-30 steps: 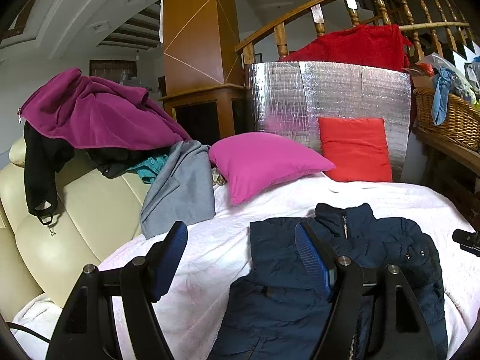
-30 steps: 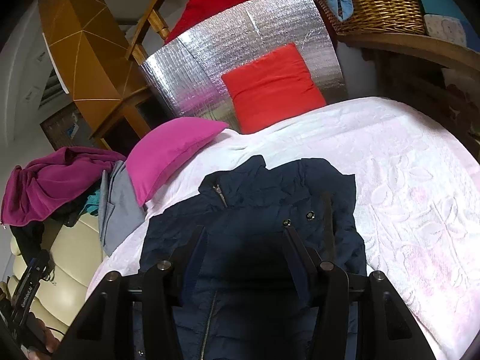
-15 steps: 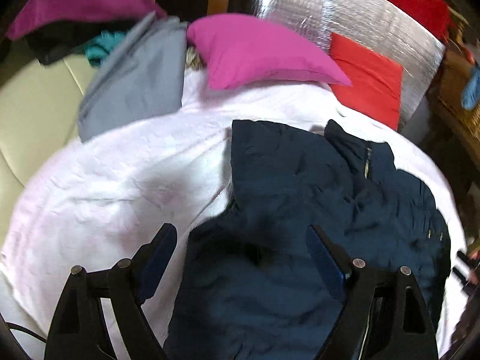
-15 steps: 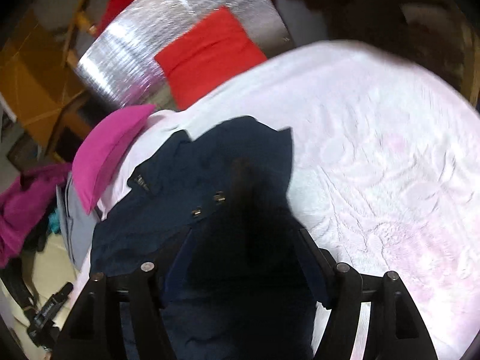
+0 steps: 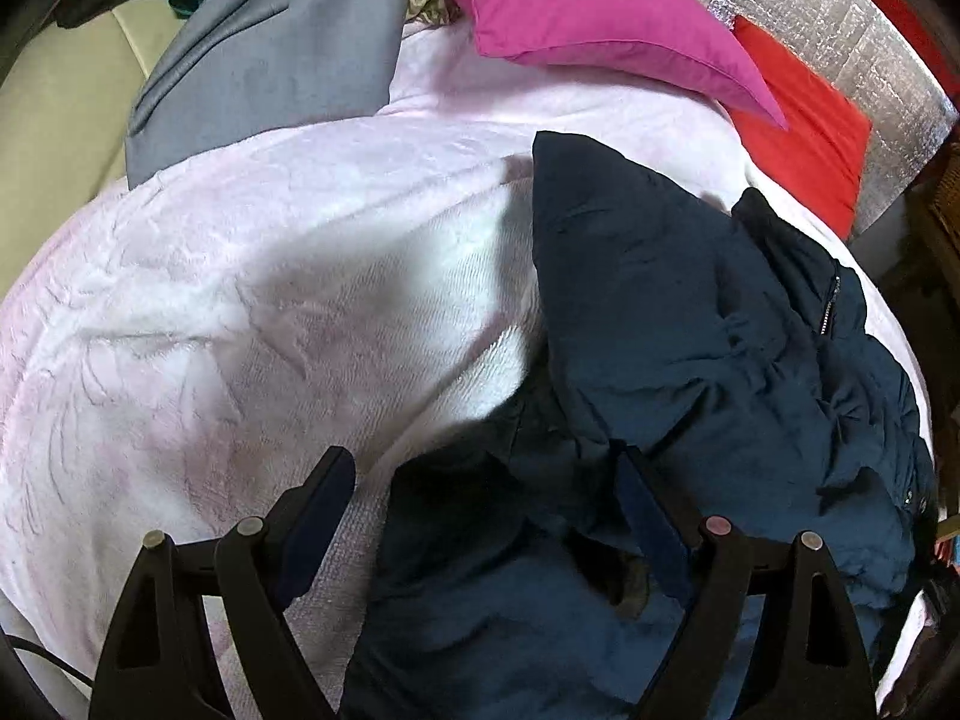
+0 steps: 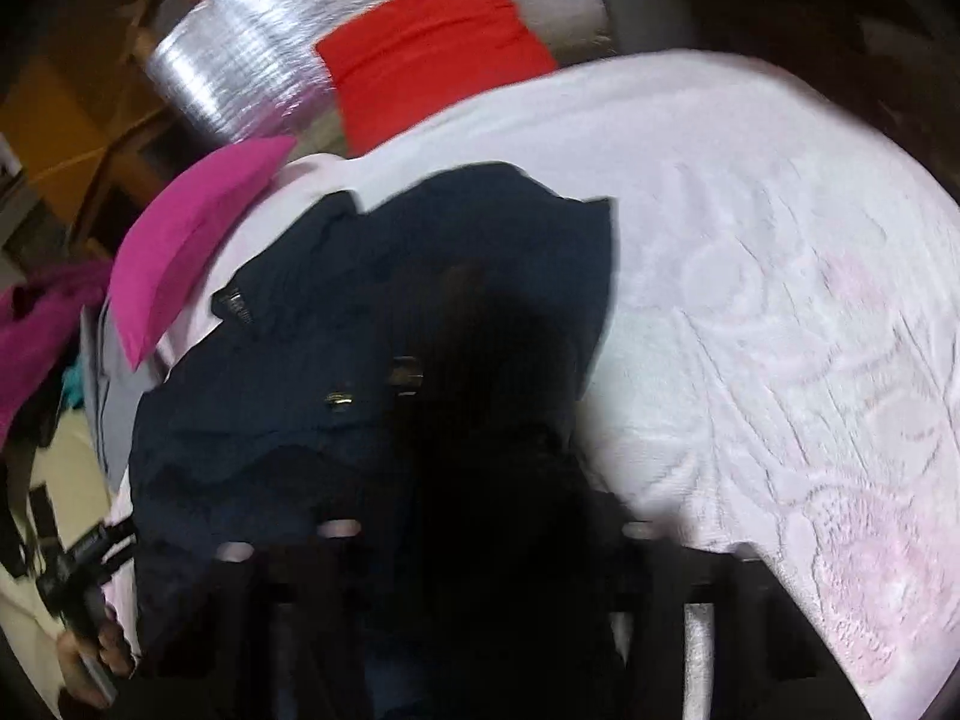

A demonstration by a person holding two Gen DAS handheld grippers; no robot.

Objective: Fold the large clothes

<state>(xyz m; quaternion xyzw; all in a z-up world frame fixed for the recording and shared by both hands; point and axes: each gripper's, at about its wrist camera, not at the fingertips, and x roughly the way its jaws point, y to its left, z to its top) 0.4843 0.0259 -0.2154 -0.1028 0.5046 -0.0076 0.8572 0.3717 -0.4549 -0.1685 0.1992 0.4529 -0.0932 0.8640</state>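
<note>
Jacket (image 5: 690,312) is lying rumpled on the pink blanket (image 5: 270,312). Left gripper (image 5: 480,516) is hovering wide over its edge; right gripper (image 6: 480,540) is closing over dark fabric, grip unclear.

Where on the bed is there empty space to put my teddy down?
Bare pink blanket lies between the navy jacket and the grey garment, and again on the jacket's other side. It's crowded at the far end, by the pink pillow and red cushion.

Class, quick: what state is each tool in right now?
Left tool: open, over the navy jacket.
Right tool: closing, dark jacket fabric between; grip unclear.
</note>
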